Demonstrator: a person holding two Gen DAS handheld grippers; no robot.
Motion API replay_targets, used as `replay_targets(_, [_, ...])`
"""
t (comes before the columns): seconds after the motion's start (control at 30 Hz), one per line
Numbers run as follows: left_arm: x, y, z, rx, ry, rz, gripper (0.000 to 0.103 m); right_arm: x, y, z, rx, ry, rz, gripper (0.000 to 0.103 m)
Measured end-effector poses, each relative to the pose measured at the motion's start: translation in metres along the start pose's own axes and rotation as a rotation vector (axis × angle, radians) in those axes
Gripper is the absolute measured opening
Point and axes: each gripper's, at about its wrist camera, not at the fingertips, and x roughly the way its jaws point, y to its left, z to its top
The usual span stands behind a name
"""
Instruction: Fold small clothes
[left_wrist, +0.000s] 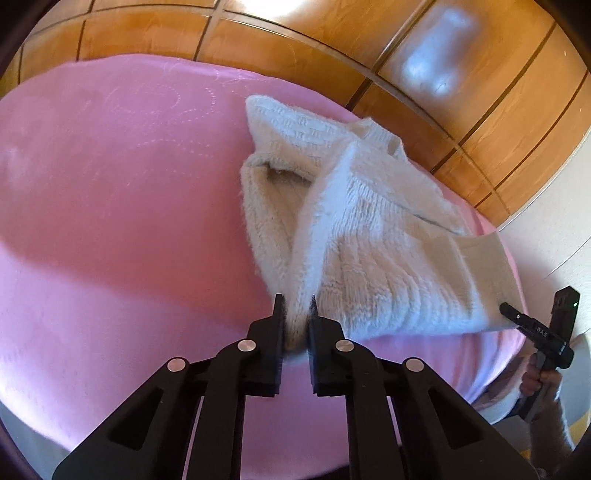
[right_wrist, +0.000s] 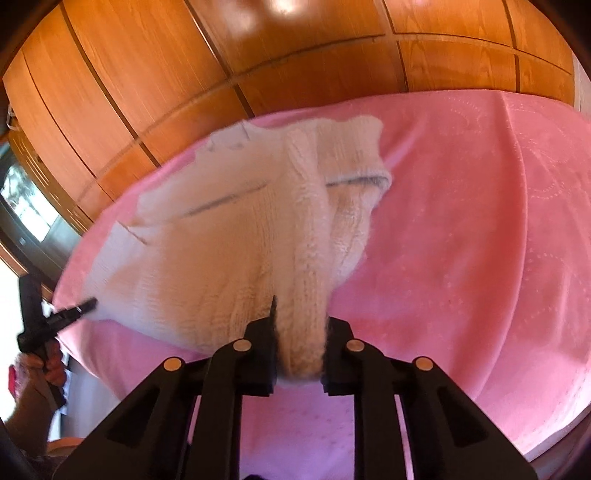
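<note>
Gripping the near hem of the white knit sweater (left_wrist: 369, 229) with the left gripper (left_wrist: 297, 321), jaws closed on a bunched ridge of wool. Doing the same with the right gripper (right_wrist: 299, 328), jaws clamped on a thicker roll at the hem's other corner. Holding that hem lifted, with the rest draped on the pink bed cover (left_wrist: 110, 184) toward its far edge, below the wooden wardrobe (left_wrist: 295, 44). Probably mid-fold. Next, likely: carry both corners forward together, level and taut, lay hem over collar end, then release.
</note>
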Motion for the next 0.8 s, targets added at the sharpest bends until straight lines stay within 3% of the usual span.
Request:
replay_targets(0.23, [-0.031, 0.004, -0.025, -0.007, 0.007, -0.025, 0.004, -0.024, -0.002, -0.007, 0.014, -0.001, 0.046, 0.014])
replay_targets(0.4, [-0.048, 0.008, -0.047, -0.046, 0.046, -0.068, 0.004, -0.036, -0.013, -0.019, 0.036, 0.042, 0.033, 0.014])
replay_targets(0.57, [-0.048, 0.011, -0.054, -0.060, 0.078, -0.048, 0.005, -0.023, -0.022, -0.025, 0.045, 0.104, 0.005, 0.018])
replay_targets(0.6, [-0.049, 0.011, -0.047, -0.055, 0.060, -0.013, 0.007, -0.020, -0.023, -0.022, 0.045, 0.105, -0.009, 0.024])
replay_targets(0.63, [-0.050, 0.010, -0.041, -0.043, 0.044, 0.002, 0.019, -0.018, -0.022, -0.018, 0.040, 0.097, -0.017, 0.027])
replay_targets(0.7, [-0.053, 0.006, -0.027, -0.013, 0.000, 0.013, 0.042, -0.019, -0.021, -0.011, 0.028, 0.066, -0.035, 0.049])
replay_targets(0.73, [-0.053, 0.003, -0.021, 0.005, -0.020, 0.029, 0.054, -0.020, -0.019, -0.008, 0.013, 0.051, -0.049, 0.051])
replay_targets(0.8, [-0.047, -0.006, -0.008, 0.069, -0.041, 0.038, 0.055, -0.019, -0.012, 0.000, -0.025, 0.023, -0.078, 0.052])
